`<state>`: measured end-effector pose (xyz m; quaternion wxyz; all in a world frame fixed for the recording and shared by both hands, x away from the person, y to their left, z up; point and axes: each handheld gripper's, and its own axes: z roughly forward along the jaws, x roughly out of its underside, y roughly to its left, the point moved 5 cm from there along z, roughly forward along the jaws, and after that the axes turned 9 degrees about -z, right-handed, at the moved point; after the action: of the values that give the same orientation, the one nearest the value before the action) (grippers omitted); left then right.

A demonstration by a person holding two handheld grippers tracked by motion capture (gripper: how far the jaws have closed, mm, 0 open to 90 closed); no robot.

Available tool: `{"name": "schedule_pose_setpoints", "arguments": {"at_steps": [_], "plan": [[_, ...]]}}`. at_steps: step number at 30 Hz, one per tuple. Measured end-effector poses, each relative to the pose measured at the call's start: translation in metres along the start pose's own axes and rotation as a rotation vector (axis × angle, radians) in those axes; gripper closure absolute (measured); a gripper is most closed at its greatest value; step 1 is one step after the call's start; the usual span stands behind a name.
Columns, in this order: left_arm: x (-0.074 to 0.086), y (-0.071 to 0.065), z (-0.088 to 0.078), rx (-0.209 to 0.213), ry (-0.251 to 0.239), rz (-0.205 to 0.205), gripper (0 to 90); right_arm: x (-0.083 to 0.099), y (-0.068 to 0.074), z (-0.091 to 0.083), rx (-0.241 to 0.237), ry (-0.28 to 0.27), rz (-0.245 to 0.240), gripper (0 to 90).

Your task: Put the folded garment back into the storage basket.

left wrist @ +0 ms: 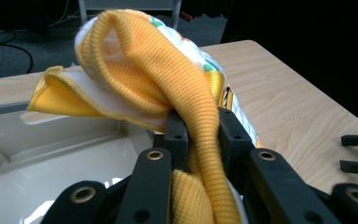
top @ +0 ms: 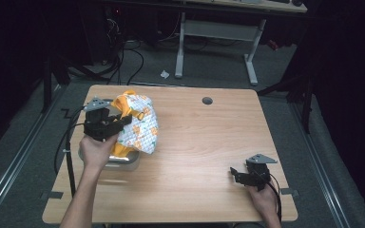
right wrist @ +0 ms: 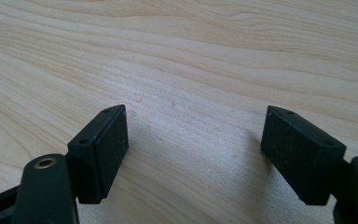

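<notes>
The wooden table is carrying everything here. Near its left edge, toward the far corner, a pale plastic tub is sitting on the boards, and a quilted garment, white with small orange and green prints and yellow knit trim, is hanging partly over the tub's far-right side and partly above it.

The garment is looking soft, light and floppy: it is folding and drooping wherever nothing supports it, so it will likely sag, swing and drag on the tub's rim as it is lifted. It is not fragile and the knit is giving good friction, so slipping seems unlikely. The ribbed yellow band is probably the best place to take hold, being thick and firmly stitched; a pinch on the quilted body would likely gather only one layer.

The left gripper, held in the person's left hand, is doing just that. In the left gripper view its jaws are standing close together, pinching the yellow band between them, with the cloth bunching above and below the pads and the tub's white inside lying beneath.

The right gripper is resting low near the table's near-right corner, well apart from the garment. Its jaws are standing wide apart over bare wood, holding nothing.
</notes>
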<state>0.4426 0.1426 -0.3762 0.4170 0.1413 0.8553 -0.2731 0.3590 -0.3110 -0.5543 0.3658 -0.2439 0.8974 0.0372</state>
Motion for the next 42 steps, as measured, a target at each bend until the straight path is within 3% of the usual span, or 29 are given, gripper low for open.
{"name": "schedule_pose_setpoints", "arguments": {"at_steps": [11, 14, 19, 25, 32, 42], "plan": [[0.003, 0.022, -0.007, -0.027, 0.008, -0.017, 76.9, 0.000, 0.000, 0.000, 0.001, -0.001, 0.000, 23.4], [0.004, 0.028, -0.007, -0.055, 0.016, -0.004, 76.9, 0.000, 0.000, 0.000, 0.001, -0.001, 0.000, 23.4], [0.008, 0.033, -0.002, -0.063, 0.040, 0.016, 76.8, 0.000, 0.000, 0.000, 0.001, -0.001, 0.000, 23.4], [0.012, 0.041, 0.003, -0.064, 0.053, -0.001, 76.7, 0.000, 0.000, 0.000, 0.001, 0.000, 0.000, 23.4], [0.022, 0.057, 0.015, -0.118, 0.096, -0.010, 76.5, 0.000, 0.000, 0.000, 0.001, 0.000, 0.001, 23.4], [0.033, 0.073, 0.027, -0.152, 0.131, -0.018, 76.3, 0.000, 0.000, 0.000, 0.001, 0.000, 0.001, 23.4]]}}
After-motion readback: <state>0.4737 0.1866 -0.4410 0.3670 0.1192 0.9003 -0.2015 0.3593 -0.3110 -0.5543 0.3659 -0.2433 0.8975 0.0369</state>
